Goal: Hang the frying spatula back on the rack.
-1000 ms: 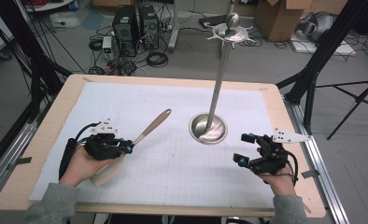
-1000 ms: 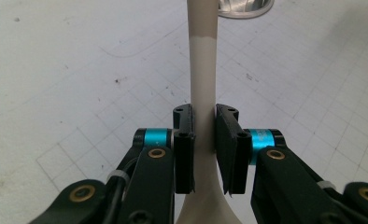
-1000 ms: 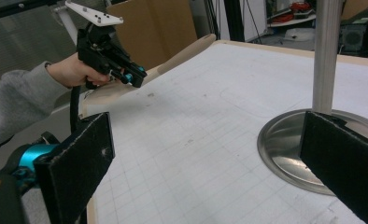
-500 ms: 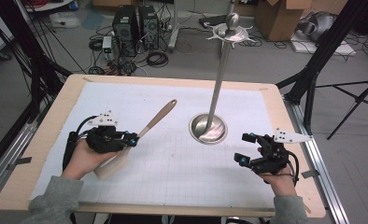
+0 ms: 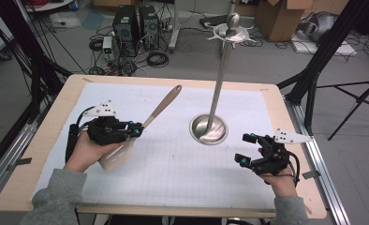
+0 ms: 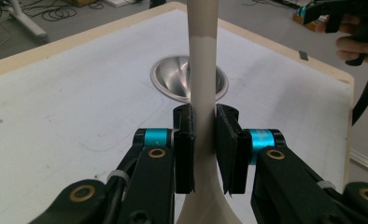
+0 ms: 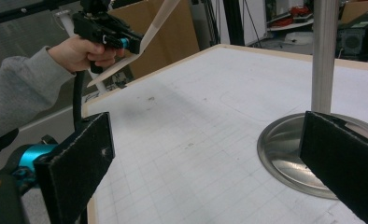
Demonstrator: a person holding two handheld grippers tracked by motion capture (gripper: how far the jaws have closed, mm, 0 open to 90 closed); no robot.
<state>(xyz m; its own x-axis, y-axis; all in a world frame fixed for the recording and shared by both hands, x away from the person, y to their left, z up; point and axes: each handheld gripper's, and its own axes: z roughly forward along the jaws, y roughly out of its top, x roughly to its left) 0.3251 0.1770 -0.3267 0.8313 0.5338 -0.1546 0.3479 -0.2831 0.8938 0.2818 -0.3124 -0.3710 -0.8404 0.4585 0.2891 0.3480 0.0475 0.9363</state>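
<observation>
Two grippers are at the near side of the table (image 5: 51,140), each one held in a hand of the person. At the near right, the right gripper (image 5: 250,149) rests low over the white gridded mat (image 5: 173,168). Its jaws stand wide apart and nothing is between them; in the right gripper view the two black pads frame bare mat and the edge of the steel base.

At the near left, the left gripper (image 5: 135,131) is lifted above the mat. Its jaws are nearly closed and they press on the neck of a wooden spatula (image 5: 147,123), one pad on each side, as the left gripper view shows clearly. The flat blade of the spatula hangs below and behind the jaws, near the hand, and the handle points up and away, toward the far side of the table. The spatula touches no surface.

Farther, about at the middle of the mat, the round steel base (image 5: 209,129) of a utensil stand (image 5: 220,70) sits. Its thin pole rises upright to a small rack of hooks (image 5: 230,32) with a knob on top. The stand is well apart from both grippers.
</observation>
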